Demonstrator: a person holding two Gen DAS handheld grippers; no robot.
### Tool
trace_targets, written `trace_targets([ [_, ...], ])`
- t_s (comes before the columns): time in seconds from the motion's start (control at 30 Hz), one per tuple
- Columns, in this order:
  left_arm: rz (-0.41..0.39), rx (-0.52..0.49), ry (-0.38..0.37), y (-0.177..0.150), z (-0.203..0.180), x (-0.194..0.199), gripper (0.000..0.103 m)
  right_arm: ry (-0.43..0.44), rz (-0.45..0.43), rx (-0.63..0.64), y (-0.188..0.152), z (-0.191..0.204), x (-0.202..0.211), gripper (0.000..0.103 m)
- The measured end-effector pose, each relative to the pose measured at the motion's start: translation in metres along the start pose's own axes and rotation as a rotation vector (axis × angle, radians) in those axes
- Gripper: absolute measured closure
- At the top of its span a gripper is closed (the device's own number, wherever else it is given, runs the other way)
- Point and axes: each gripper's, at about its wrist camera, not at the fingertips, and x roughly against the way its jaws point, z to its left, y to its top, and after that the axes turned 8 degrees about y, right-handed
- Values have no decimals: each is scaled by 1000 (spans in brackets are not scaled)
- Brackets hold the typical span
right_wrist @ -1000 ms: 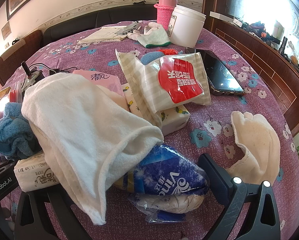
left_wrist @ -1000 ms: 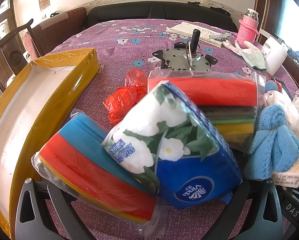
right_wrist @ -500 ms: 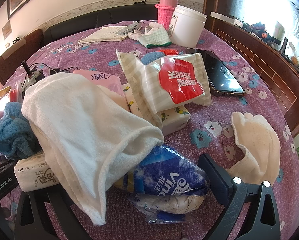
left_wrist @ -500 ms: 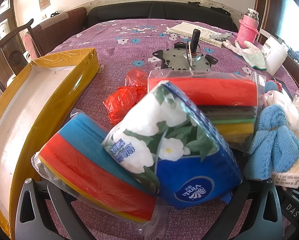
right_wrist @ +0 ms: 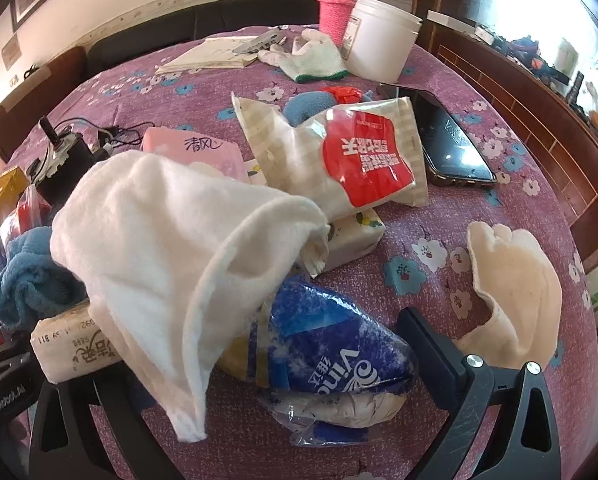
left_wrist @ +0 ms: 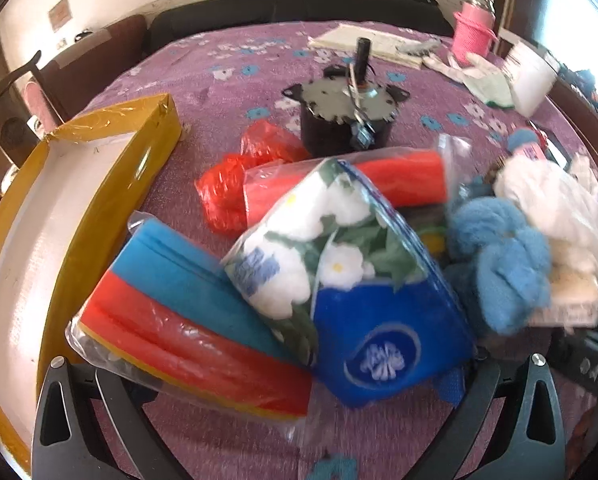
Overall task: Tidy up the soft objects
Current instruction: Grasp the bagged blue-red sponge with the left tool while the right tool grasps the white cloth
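In the left wrist view my left gripper point(left_wrist: 295, 396) is open, its fingers either side of a blue floral Vinda tissue pack point(left_wrist: 351, 280) that leans on a bagged stack of red and blue sponge cloths point(left_wrist: 187, 316). A second sponge bag point(left_wrist: 383, 184) and a blue knitted cloth point(left_wrist: 499, 264) lie behind. In the right wrist view my right gripper point(right_wrist: 267, 396) is open around a white towel point(right_wrist: 167, 248) draped over a blue Vinda pack point(right_wrist: 331, 344).
A yellow open box point(left_wrist: 79, 216) stands at the left. A black motor point(left_wrist: 347, 116) and red plastic bag point(left_wrist: 235, 184) lie beyond. The right view shows a red-and-white packet point(right_wrist: 347, 160), pink tissue pack point(right_wrist: 195, 152), phone point(right_wrist: 451, 140), cream cloth point(right_wrist: 515, 288), white tub point(right_wrist: 379, 36).
The left wrist view has pulled back and lifted slightly with motion blur; the pile looks smaller and farther. The right gripper has hardly moved.
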Motion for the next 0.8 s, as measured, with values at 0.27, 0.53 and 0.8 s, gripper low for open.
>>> trace_targets([
  [0.27, -195, 76, -139, -16, 56, 95, 2, -20, -145, 58, -29, 13, 64, 1],
  [0.53, -640, 169, -160, -27, 136, 275, 1, 2, -599, 128, -40, 27, 234, 1],
  [0.8, -832, 167, -22, 2, 172, 385, 0, -142, -909, 265, 23, 36, 443, 0],
])
